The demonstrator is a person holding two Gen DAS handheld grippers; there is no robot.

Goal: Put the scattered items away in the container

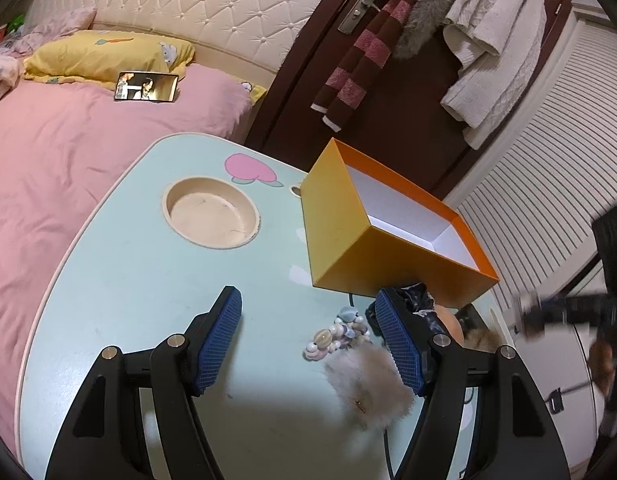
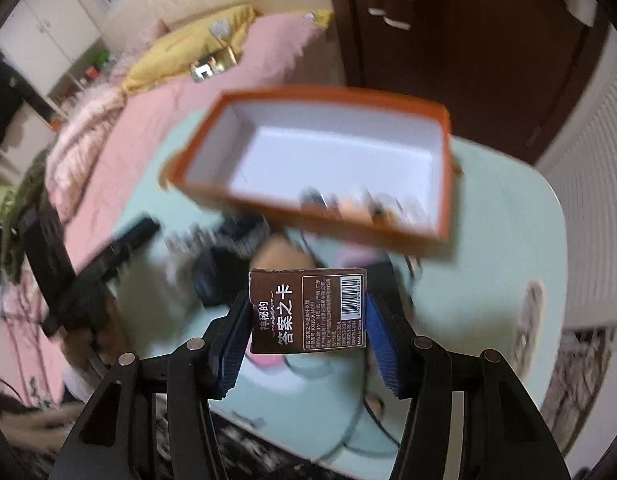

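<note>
An open orange box with a white inside stands on the pale green table. My left gripper is open low over the table, with a bead-and-shell bracelet and a fluffy beige pompom between its fingers. A dark crumpled item lies behind the right finger. My right gripper is shut on a brown card box with a barcode, held above the table in front of the orange box. Small items lie blurred in the box's near end.
A round recess is sunk in the table's far left. A pink bed with a phone lies to the left. A dark door with hanging clothes stands behind. A black cable crosses the table's near side.
</note>
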